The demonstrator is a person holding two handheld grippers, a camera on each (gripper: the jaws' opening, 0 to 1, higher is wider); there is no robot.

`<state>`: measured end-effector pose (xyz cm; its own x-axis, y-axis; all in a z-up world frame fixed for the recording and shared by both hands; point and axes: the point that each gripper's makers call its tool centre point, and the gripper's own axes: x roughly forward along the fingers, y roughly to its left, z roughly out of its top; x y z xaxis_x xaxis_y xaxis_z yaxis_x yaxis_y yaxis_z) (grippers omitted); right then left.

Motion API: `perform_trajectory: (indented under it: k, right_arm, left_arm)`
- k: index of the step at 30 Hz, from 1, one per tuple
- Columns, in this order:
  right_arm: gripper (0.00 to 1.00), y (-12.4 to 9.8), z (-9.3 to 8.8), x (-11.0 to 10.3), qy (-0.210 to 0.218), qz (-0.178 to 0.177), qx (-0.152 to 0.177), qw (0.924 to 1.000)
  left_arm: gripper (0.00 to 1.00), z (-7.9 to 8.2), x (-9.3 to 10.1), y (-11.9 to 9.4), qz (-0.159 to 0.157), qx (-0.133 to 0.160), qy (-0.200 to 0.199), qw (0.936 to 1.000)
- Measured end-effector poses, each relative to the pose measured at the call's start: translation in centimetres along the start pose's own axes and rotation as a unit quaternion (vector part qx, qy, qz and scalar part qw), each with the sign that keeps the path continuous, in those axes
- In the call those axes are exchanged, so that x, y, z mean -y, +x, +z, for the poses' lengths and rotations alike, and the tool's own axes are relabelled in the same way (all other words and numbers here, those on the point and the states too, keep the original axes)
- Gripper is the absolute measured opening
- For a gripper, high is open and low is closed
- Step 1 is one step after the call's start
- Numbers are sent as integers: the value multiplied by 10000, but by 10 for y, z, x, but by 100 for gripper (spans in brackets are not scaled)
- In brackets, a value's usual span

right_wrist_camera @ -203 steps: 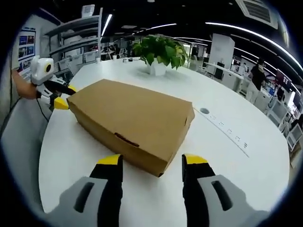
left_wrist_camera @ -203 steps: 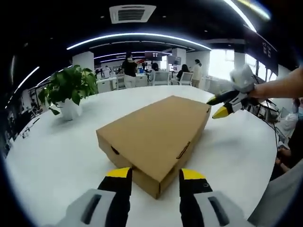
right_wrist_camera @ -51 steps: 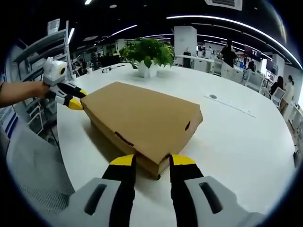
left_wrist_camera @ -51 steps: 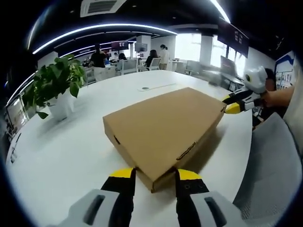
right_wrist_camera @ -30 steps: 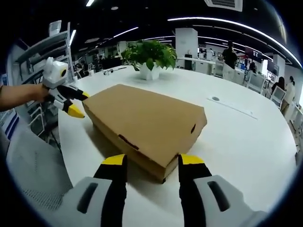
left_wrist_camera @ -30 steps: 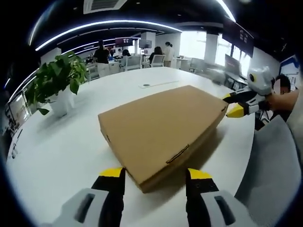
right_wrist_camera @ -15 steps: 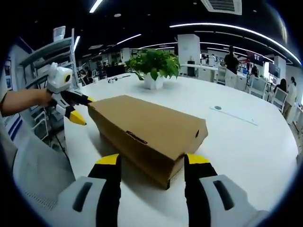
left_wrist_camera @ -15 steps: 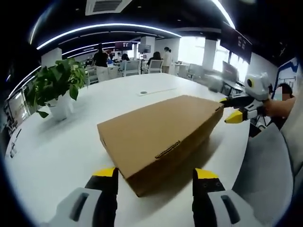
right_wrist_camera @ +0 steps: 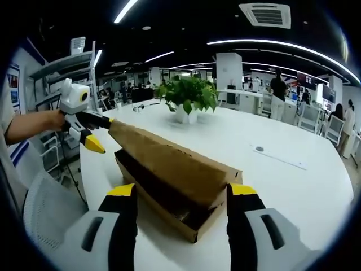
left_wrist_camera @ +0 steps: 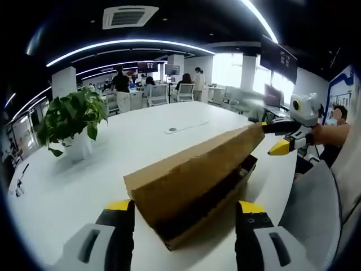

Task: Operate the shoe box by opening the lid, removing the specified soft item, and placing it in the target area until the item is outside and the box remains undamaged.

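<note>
Cardboard, plain brown: the shoe box (left_wrist_camera: 192,195) lies at the centre of the left gripper view on the white desk (left_wrist_camera: 73,186), and its lid (right_wrist_camera: 169,164) is raised on 1 long side, so a dark gap shows between lid and tray in both views. The step in hand is the opening of the lid. The left claw (left_wrist_camera: 183,212) stands at the bottom of its view with its 2 yellow-tipped jaws spread wide to either side of the near corner of the box, gripping nothing that can be seen. The right claw (right_wrist_camera: 180,195) likewise stands wide open at the bottom of the right gripper view, the box corner between its jaws. Seen from the far side, each claw's upper jaw meets the lid's end at the upper left of the right gripper view and the upper right of the left gripper view, the lower jaw hanging apart below. Inside the box is shadow; the soft item cannot be made out. A potted plant (left_wrist_camera: 73,121) stands well apart, at left centre. Next, I judge, the lid wants lifting further and evenly at both ends so the hinge side does not tear, then 1 claw must reach in
</note>
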<state>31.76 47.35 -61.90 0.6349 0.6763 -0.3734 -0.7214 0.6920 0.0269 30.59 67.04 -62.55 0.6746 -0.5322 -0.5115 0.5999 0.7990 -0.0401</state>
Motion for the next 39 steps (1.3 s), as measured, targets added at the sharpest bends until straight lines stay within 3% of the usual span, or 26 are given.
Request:
perform_trajectory:
  k: [7, 23, 33, 39]
  right_arm:
    - [67, 7, 26, 11, 24, 64, 204, 9998]
    - [77, 24, 50, 25, -265, 145, 329, 9990]
    - [76, 36, 61, 40, -247, 59, 331, 9991]
    - [70, 42, 64, 52, -301, -96, 289, 9991]
  left_arm:
    - [80, 25, -8, 4, 107, 174, 179, 9996]
    - [79, 56, -31, 19, 438, 489, 261, 9975]
    - [66, 69, -54, 27, 752, 612, 172, 9951]
    - [54, 75, -70, 31, 1049, 638, 268, 9921]
